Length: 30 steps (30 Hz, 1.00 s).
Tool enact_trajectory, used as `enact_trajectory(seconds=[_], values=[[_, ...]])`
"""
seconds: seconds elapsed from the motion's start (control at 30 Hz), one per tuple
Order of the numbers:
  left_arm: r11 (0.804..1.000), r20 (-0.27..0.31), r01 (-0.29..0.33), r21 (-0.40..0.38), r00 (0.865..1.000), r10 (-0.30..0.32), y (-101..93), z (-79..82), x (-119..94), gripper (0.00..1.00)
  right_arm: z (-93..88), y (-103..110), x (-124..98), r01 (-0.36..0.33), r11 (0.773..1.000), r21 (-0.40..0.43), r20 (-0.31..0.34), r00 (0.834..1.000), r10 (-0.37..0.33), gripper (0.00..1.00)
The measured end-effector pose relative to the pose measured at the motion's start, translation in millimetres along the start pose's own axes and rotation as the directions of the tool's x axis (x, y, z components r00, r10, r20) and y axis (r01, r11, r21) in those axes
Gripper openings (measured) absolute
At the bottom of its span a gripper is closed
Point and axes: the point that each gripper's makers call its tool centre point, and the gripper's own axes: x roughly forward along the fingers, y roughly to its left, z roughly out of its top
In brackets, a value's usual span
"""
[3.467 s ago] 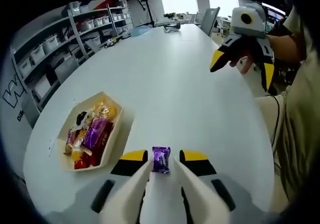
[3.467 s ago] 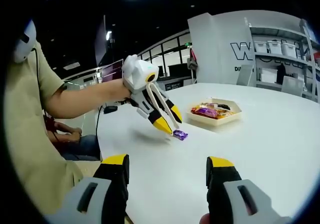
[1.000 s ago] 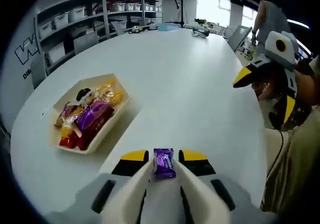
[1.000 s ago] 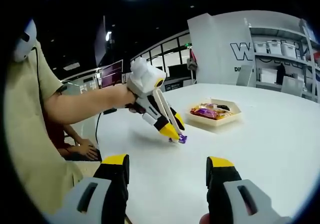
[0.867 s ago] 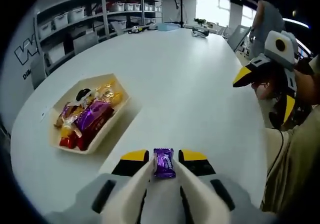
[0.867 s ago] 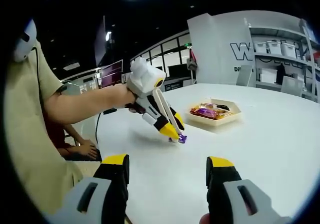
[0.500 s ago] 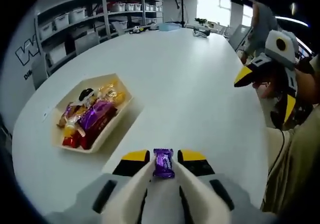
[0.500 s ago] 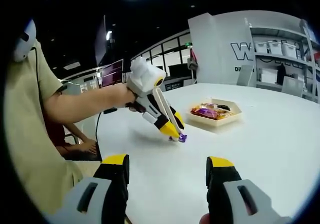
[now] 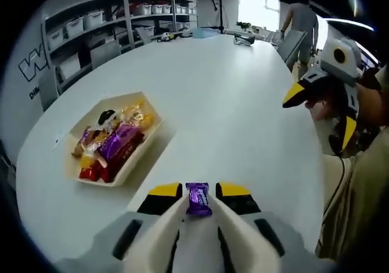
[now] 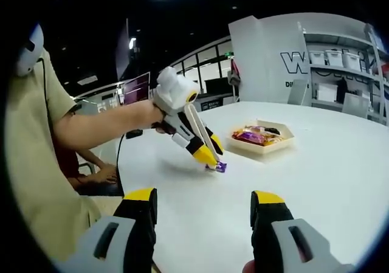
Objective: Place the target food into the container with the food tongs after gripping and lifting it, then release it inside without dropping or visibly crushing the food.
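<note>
In the left gripper view, the left tool (image 9: 198, 201) is pinching a glossy purple candy wrapper (image 9: 198, 199) between its pale jaws, above the smooth white tabletop (image 9: 231, 103). At ten o'clock, well apart, a cream hexagonal tray (image 9: 148, 140) is holding crinkly wrapped sweets (purple, gold, red). At two o'clock, the right tool (image 10: 203, 207) is hanging with jaws apart.

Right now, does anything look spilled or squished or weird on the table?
Nothing stands out. The purple candy sits pinched between the left gripper jaws and its wrapper looks whole. The other sweets lie inside the tray, none scattered on the white table. The right gripper hangs open, holding nothing.
</note>
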Motion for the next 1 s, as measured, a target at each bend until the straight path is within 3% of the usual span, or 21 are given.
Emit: enact_trajectory(seconds=[0.57, 1.0], values=[[1.000, 0.021, -0.013, 0.013, 1.000, 0.012, 8.4, 19.5, -17, 0.20, 1.6, 0, -1, 0.000, 1.000, -0.001, 0.005, 1.000, 0.000, 0.60], [0.998, 0.052, -0.046, 0.032, 0.998, 0.044, 28.0, 47.7, -31, 0.20, 5.4, -2, -2, 0.002, 1.000, -0.006, 0.011, 1.000, -0.002, 0.60]])
